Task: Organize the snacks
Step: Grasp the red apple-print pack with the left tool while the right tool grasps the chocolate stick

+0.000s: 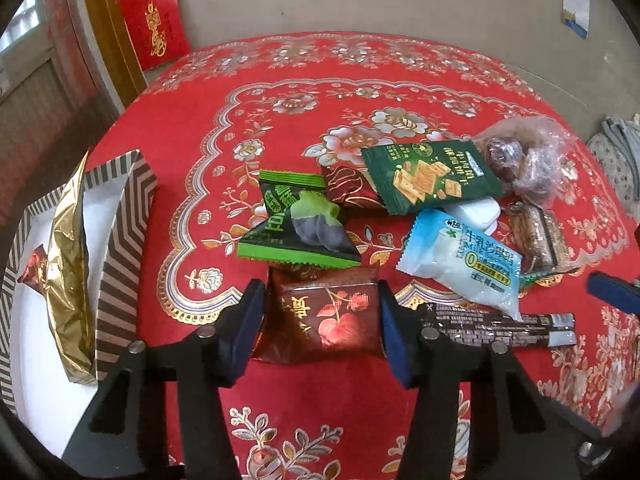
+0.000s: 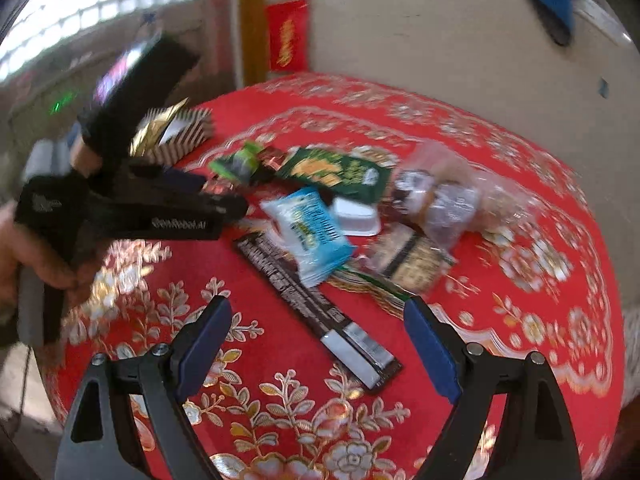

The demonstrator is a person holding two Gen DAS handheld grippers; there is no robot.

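Soft window daylight; right wrist view motion-blurred, fisheye edges dark.

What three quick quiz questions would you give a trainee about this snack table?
1. True or false: the striped box has a gold packet in it.
2. Which packet lies between the jaws of the left gripper? A: green cracker packet. B: dark red packet. C: pale blue packet.
3. Fill in: the jaws of the right gripper stand ___ above the long dark bar.

Key: 1 true; 2 B; 3 open.
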